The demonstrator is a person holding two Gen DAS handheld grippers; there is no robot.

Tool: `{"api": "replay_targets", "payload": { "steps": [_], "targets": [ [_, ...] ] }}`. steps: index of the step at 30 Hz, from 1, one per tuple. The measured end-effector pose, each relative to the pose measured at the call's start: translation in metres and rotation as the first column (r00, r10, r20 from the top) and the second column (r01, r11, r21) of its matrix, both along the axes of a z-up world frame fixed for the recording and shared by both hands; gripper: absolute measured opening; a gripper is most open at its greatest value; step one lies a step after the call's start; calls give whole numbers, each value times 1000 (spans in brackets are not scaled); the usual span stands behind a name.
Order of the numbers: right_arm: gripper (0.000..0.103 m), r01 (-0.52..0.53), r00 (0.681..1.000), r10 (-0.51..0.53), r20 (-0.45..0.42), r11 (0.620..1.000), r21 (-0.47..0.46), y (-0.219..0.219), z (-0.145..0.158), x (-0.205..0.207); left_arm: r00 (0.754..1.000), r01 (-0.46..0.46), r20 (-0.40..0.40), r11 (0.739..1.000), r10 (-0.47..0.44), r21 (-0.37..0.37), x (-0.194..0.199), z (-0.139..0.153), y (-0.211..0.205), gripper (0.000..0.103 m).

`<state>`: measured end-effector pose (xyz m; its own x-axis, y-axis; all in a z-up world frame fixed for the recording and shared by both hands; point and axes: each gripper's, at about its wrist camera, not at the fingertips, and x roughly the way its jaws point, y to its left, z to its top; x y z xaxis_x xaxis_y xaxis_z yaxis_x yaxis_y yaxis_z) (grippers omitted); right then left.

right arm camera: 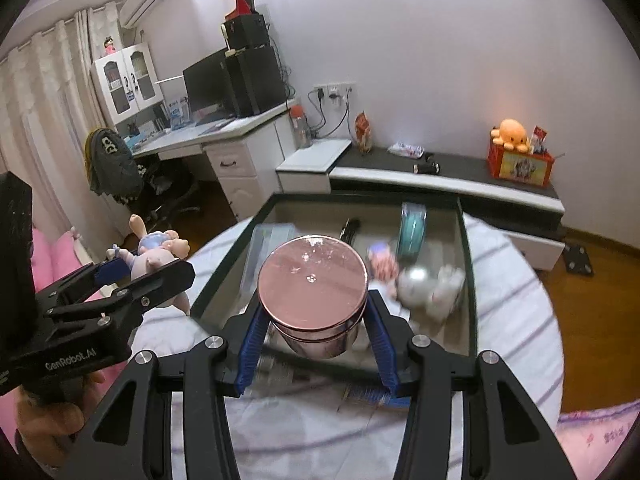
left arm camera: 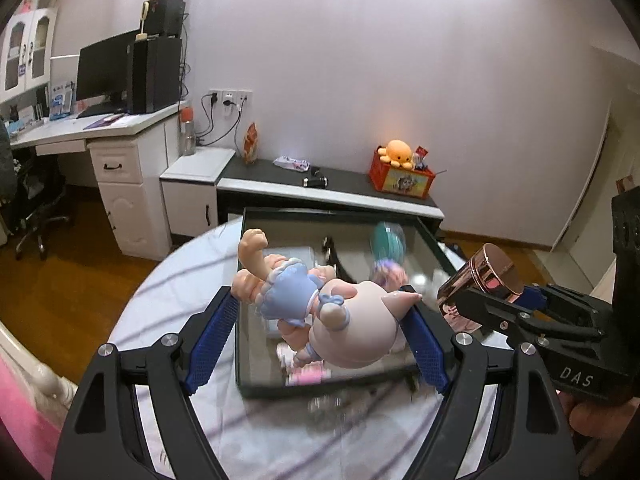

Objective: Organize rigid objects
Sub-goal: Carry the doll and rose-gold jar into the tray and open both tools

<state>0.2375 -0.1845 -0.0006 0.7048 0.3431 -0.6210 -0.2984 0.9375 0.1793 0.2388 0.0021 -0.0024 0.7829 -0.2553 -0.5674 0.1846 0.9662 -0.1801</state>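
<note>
My left gripper [left arm camera: 324, 312] is shut on a toy figure [left arm camera: 348, 320], pale pink with a blue dress, and holds it above the dark open box [left arm camera: 256, 388] on the round table. My right gripper [right arm camera: 316, 320] is shut on a rose-gold round tin [right arm camera: 312, 280] and holds it over the same box [right arm camera: 224, 276]. The tin [left arm camera: 490, 272] and right gripper also show at the right of the left wrist view. The figure [right arm camera: 154, 258] shows at the left of the right wrist view. The box holds a teal roll [right arm camera: 412, 228], a silver ball [right arm camera: 416, 280] and small toys.
The round table [right arm camera: 516, 320] has a striped white cloth. Behind it is a low dark TV bench [right arm camera: 460, 168] with an orange box and plush octopus [right arm camera: 514, 132]. A white desk with monitor [left arm camera: 104, 72] stands at the left. A pink bed edge [left arm camera: 20, 408] is close left.
</note>
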Motion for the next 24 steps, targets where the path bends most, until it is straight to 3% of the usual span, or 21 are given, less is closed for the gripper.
{"api": "replay_targets", "payload": {
  "steps": [5,13,24],
  "targets": [
    [49,11,1000,-10,10,1000,-24,0,2,28,1000,12,-6,1000,-12,-15,35,0,-6,82],
    [49,5,999,-8,-39,998,-62,8,-25,69,998,31,-61,999,-32,-17,78,-26,-21,82],
    [49,-10,996,1,-89,995,-104,12,-51,90,992,52,-111,998,-54,-20,98,-48,-28,82]
  ]
}}
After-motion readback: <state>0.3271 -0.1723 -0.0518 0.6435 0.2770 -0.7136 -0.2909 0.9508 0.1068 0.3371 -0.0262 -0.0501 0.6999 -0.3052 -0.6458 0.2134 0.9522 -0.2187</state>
